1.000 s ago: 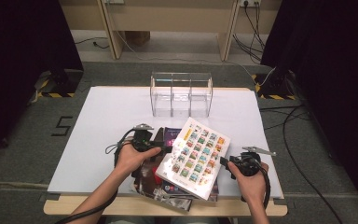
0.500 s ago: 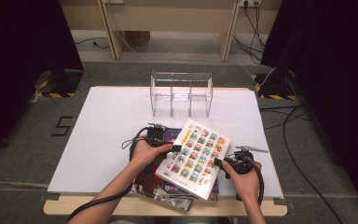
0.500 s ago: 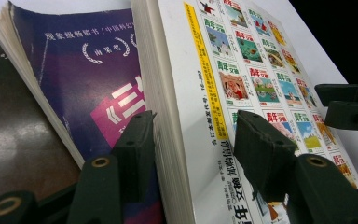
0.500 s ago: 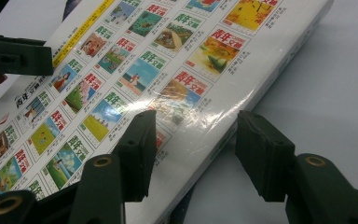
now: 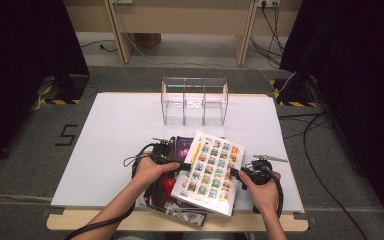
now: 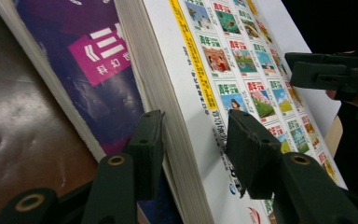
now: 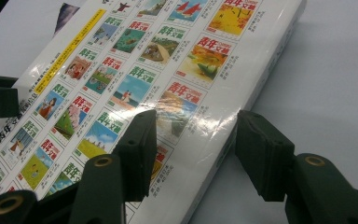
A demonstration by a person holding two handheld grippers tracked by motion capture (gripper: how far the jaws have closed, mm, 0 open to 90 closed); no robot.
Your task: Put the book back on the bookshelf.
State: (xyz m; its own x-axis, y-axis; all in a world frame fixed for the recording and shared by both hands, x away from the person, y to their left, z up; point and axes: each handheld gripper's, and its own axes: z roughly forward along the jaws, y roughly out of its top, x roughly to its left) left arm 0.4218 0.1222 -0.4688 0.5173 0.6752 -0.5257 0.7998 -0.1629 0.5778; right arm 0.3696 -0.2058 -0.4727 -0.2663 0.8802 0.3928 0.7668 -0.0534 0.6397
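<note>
The white-covered book (image 5: pixel 210 172) at the high view's lower centre is being straddled edge-on – left gripper (image 6: pixel 191 140) jaws just closing, not yet pressing, right gripper (image 7: pixel 193 149) gaping. It's probably being levered off the purple book (image 6: pixel 93 60) – uneven pinching could tip it.

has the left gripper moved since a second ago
Yes. In the high view the left gripper has shifted right, toward the clear organizer, onto the white book's left edge, its jaws closing around that edge.
</note>
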